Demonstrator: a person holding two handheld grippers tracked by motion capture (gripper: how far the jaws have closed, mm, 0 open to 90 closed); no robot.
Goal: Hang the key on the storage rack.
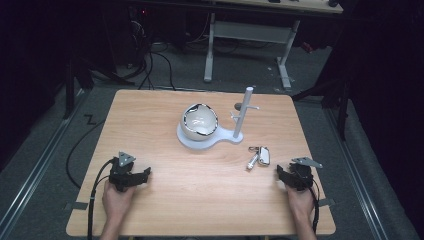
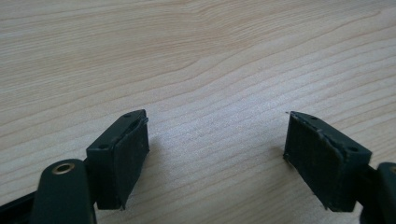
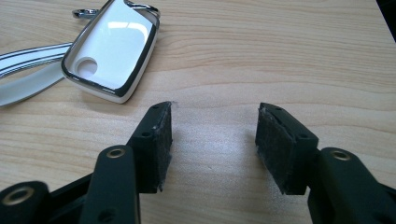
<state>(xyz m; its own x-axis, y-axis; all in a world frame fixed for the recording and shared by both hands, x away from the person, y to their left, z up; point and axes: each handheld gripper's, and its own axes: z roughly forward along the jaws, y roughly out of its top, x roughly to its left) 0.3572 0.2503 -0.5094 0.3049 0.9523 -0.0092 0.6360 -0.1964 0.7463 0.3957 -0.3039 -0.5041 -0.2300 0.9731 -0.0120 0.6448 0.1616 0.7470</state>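
Key fob, white with a chromed rim and a ring and striped strap at one end, lies flat on the wooden surface near the right gripper, well short of the white hook stand. It looks light, hard and slippery; the rim's long sides probably offer the surest hold. It sits ahead and left of the right fingers, apart from them. Those stand half open, empty. The left gripper gapes wide over bare wood, empty

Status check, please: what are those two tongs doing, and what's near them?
Left tongs open, empty. Right tongs open, empty, beside the white key fob. Nothing between them.
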